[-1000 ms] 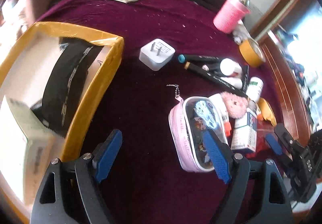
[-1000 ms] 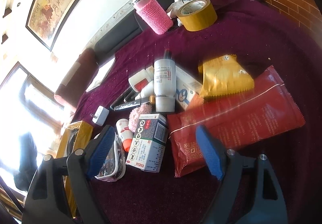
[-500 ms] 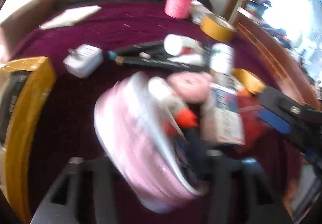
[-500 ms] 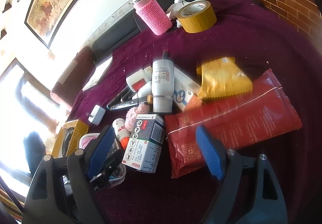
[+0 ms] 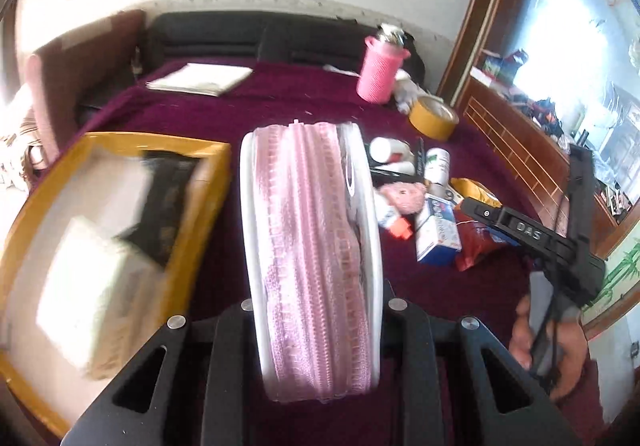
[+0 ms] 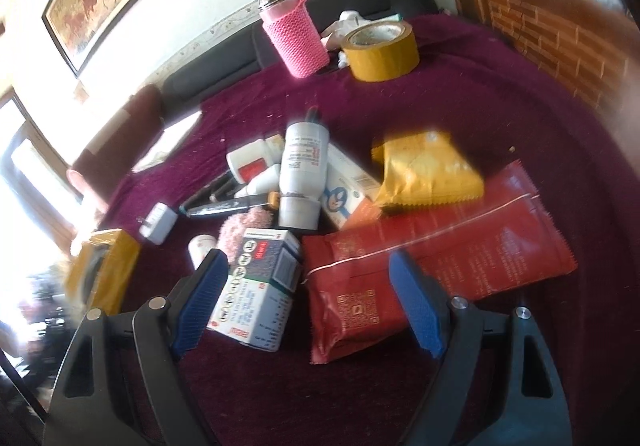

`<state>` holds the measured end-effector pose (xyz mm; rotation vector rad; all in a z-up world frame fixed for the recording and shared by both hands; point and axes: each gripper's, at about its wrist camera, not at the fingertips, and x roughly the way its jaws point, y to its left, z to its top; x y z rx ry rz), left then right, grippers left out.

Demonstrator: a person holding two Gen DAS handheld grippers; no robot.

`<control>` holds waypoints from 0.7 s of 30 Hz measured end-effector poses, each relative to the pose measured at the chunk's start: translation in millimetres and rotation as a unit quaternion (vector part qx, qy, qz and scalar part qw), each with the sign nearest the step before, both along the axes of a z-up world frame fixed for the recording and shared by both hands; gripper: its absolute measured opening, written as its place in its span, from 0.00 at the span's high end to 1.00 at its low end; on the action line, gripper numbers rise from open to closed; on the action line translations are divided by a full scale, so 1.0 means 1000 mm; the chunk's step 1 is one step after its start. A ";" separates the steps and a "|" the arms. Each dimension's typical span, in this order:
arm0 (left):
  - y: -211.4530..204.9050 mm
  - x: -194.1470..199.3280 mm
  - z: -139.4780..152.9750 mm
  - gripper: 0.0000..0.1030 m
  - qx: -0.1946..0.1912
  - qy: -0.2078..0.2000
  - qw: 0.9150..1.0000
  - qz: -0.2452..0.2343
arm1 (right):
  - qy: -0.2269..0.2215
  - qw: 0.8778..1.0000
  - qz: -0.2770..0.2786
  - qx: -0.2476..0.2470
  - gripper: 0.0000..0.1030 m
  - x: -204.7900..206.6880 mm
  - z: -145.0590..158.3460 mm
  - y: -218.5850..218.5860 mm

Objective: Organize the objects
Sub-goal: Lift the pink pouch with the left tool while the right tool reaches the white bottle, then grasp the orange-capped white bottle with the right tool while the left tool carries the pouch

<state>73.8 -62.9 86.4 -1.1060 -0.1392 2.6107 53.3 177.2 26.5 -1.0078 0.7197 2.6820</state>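
The left gripper [image 5: 316, 310] was clamped on the pink pouch [image 5: 310, 258], held on edge, its long axis running from 6 toward 12 o'clock, zipper spine facing the camera. The yellow box [image 5: 200, 201] lay at 9 o'clock. The right gripper [image 6: 308, 306] stood wide open, holding nothing, above a medicine carton [image 6: 260, 286] and red packet [image 6: 440, 258].

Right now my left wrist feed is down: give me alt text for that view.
The left gripper is shut on a pink zippered pouch, held edge-on and filling the middle of the view above the maroon cloth. A yellow-edged box sits at left; the clutter pile and the right gripper are at right.
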 end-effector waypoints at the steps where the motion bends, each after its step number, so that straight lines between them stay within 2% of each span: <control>1: -0.009 0.005 0.003 0.78 0.002 0.004 1.000 0.004 | -0.002 1.000 -0.003 0.013 0.20 0.000 0.000 -0.003; 5: -0.036 0.017 0.005 0.78 0.018 0.019 1.000 0.010 | -0.024 0.998 -0.011 0.051 0.20 -0.004 0.002 -0.014; 8: -0.045 0.016 0.000 0.78 0.019 0.026 0.999 0.010 | -0.018 0.998 0.000 0.057 0.20 0.005 0.019 -0.030; 11: -0.052 0.014 -0.007 0.78 0.028 0.015 0.999 0.005 | -0.022 0.997 0.029 0.069 0.20 0.002 0.038 -0.051; 14: -0.067 0.018 -0.008 0.78 0.059 0.008 0.998 -0.003 | -0.049 0.992 0.086 0.074 0.20 -0.026 0.046 -0.077; 16: -0.077 0.024 -0.005 0.78 0.053 0.017 0.998 0.006 | -0.069 0.987 0.114 0.087 0.20 -0.045 0.045 -0.093; 19: -0.095 0.030 -0.002 0.78 0.056 0.023 0.998 0.014 | -0.112 0.976 0.127 0.139 0.21 -0.076 0.033 -0.112; 21: -0.104 0.031 -0.003 0.78 0.058 0.018 0.998 0.015 | -0.136 0.969 0.134 0.158 0.26 -0.090 0.022 -0.120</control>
